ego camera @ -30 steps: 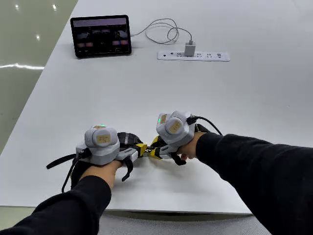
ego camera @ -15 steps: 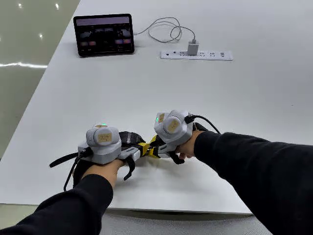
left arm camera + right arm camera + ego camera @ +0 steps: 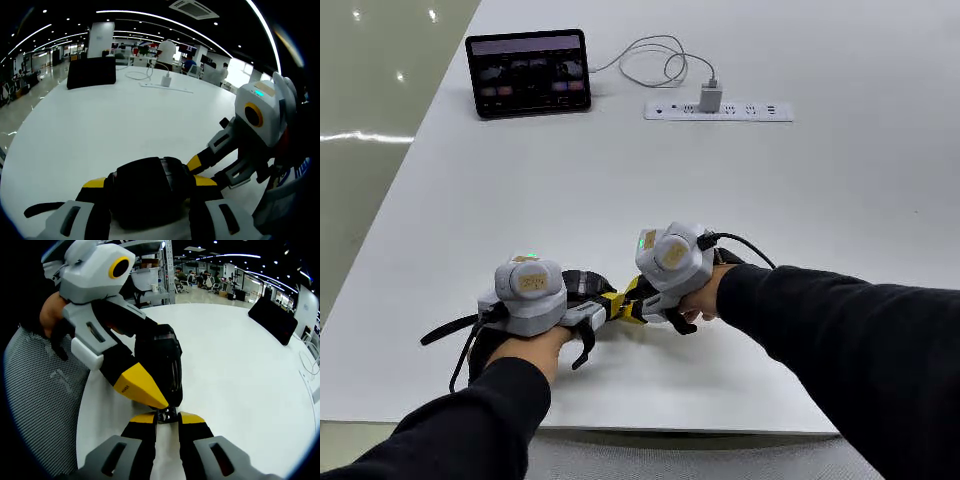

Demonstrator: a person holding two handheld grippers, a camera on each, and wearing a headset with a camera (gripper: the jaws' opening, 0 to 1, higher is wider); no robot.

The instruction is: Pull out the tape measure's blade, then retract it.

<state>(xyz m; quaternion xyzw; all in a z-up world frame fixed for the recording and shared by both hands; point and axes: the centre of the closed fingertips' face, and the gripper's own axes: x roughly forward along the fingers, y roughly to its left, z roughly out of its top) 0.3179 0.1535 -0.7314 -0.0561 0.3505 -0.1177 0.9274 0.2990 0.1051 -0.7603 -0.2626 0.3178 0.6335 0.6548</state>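
Tape measure near front edge of surface, case clamped in your left gripper jaws. Your right gripper jaws pinched shut on blade hook at case mouth. Blade axis runs between grippers; draw right gripper straight away from case.

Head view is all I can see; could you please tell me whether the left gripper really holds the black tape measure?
Observer: Yes. In the left gripper view, the left gripper is closed around the black rounded tape measure, with one yellow-tipped jaw on each side of the case.
Operator: Thank you. And what is the right gripper doing at the front of the case?
Observer: In the right gripper view, the right gripper pinches the small metal blade tip right at the mouth of the case.
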